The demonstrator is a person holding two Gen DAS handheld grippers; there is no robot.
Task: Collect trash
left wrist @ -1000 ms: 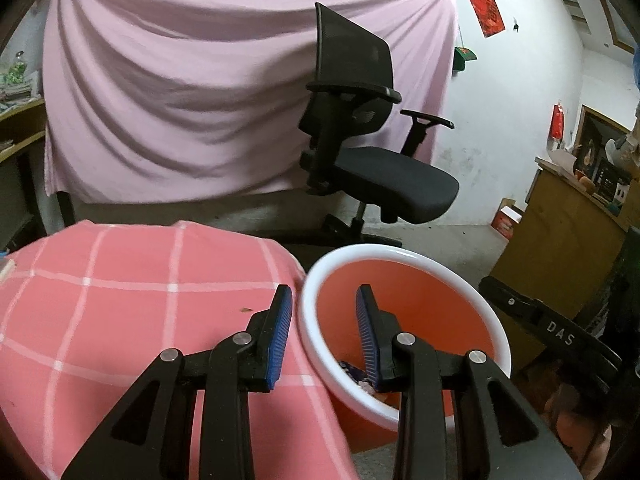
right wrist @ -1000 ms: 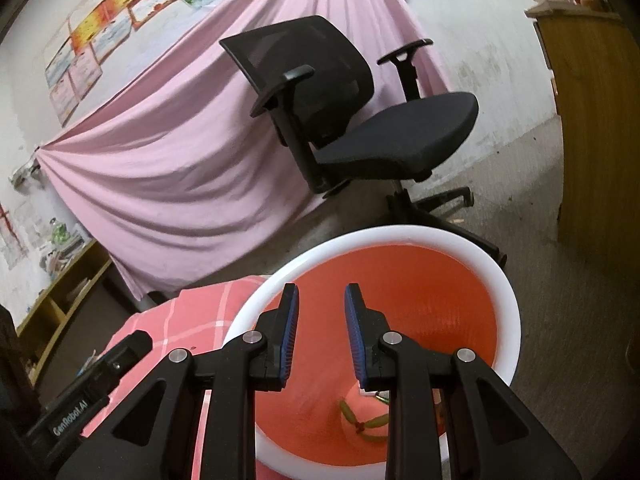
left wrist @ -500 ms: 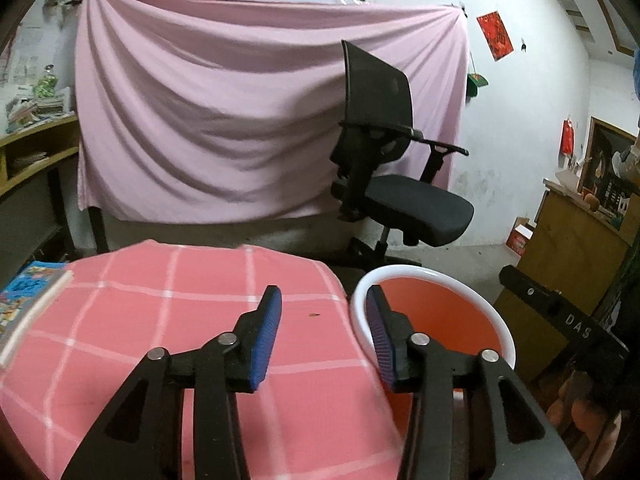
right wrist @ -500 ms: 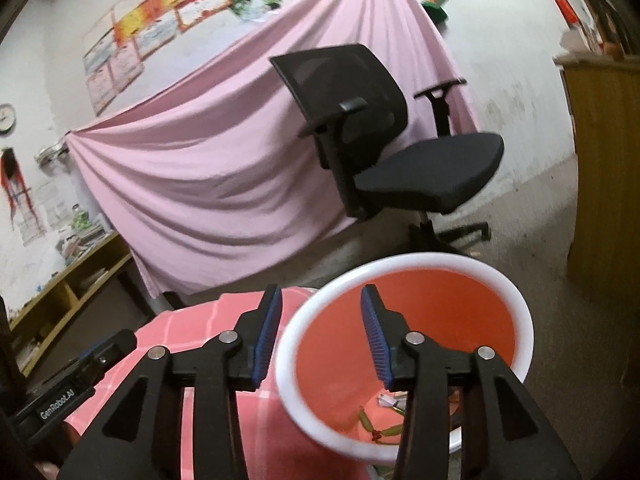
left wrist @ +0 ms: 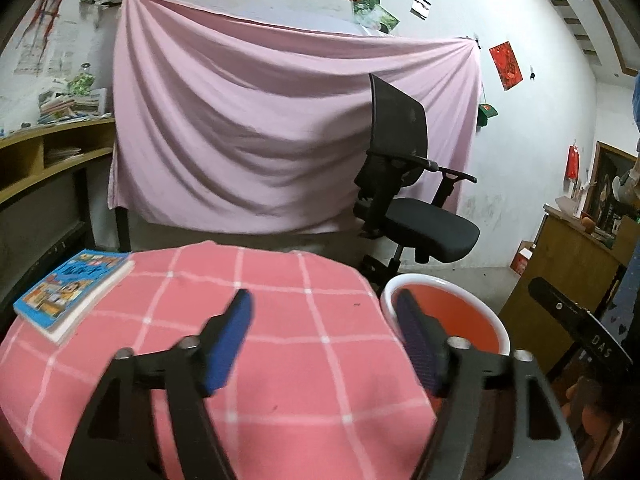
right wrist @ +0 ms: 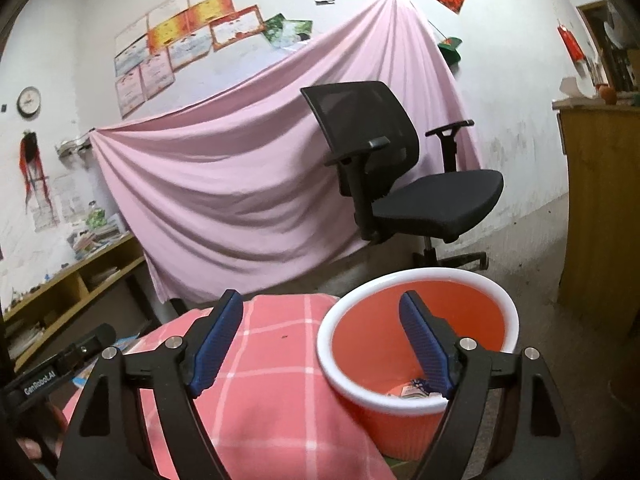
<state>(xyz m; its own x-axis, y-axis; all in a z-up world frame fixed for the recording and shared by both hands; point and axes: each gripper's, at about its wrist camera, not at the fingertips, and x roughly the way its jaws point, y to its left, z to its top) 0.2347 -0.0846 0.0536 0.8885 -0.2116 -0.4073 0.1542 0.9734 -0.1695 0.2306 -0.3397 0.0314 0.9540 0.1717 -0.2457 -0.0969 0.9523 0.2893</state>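
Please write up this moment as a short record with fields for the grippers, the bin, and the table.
left gripper: open, empty, above the table
right gripper: open, empty, spanning the bin's near rim
bin: orange, white rim, on the floor beside the table; scraps at the bottom
table: pink checked cloth
book: at the table's left edge
trash on table: none visible

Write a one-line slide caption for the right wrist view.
Open right hand-held gripper above the edge of a pink checked tablecloth and an orange bin with trash inside.
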